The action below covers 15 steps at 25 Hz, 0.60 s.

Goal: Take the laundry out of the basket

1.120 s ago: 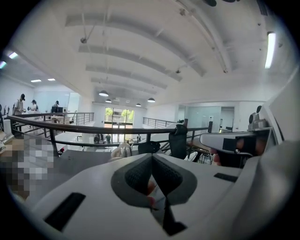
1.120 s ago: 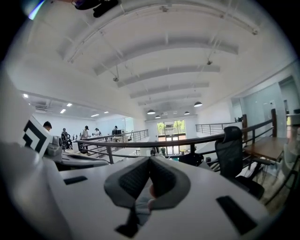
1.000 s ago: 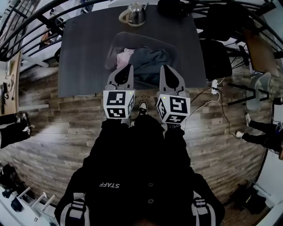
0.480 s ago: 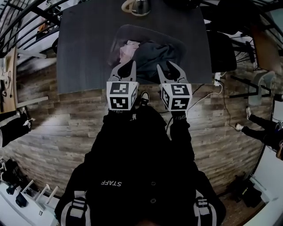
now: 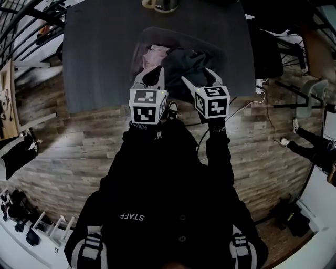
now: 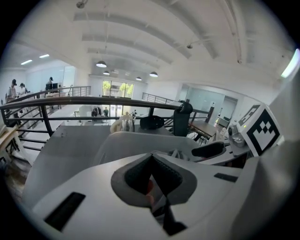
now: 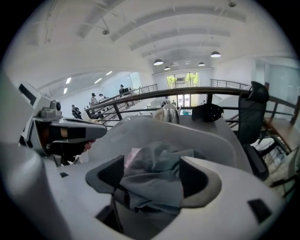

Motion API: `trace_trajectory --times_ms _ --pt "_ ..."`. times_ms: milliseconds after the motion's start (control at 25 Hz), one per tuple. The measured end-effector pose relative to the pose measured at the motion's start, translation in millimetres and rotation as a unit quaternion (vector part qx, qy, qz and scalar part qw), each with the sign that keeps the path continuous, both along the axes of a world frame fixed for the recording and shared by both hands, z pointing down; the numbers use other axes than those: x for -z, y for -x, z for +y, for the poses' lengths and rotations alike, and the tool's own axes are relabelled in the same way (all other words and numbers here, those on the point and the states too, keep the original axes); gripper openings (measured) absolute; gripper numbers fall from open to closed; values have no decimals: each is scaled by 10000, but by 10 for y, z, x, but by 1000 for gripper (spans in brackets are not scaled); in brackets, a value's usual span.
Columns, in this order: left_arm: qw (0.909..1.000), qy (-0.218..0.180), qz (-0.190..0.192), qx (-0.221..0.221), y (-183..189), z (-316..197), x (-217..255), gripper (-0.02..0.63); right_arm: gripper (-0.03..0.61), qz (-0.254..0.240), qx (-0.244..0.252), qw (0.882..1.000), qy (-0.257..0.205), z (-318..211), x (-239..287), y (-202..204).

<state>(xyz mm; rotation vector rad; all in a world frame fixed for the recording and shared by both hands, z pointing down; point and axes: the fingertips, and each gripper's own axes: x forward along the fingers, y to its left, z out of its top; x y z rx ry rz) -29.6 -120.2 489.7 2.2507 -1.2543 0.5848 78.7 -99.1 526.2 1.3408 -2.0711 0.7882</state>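
Head view: I look steeply down on a dark bench (image 5: 94, 58) that carries a grey laundry basket (image 5: 140, 42). Inside it lie a dark blue-grey garment (image 5: 184, 59) and, at its left, a pale pink garment (image 5: 151, 57). My left gripper (image 5: 158, 75) reaches over the basket's near rim by the pink piece, with its fingers together. My right gripper (image 5: 198, 77) is beside it, over the blue-grey garment, with its fingers spread. A metal kettle (image 5: 164, 4) stands at the bench's far edge.

Left gripper view: my fingers meet, with nothing held between them. The basket's wall rises just beyond their tips, and the kettle stands behind it.

Right gripper view: my fingers have just been opening and stand apart. The blue-grey garment fills the gap between them, but the pads do not press on it. The pink garment peeks out at the left. Both garments lie in the basket.
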Motion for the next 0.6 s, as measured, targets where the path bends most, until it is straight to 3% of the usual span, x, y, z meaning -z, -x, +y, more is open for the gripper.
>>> trace_trajectory --times_ms 320,600 --pt "9994 288 30 -200 -135 -260 -222 2 492 209 71 9972 715 -239 -547 -23" --pt "9979 596 -189 -165 -150 -484 -510 2 578 391 59 9910 1277 -331 -924 -130"
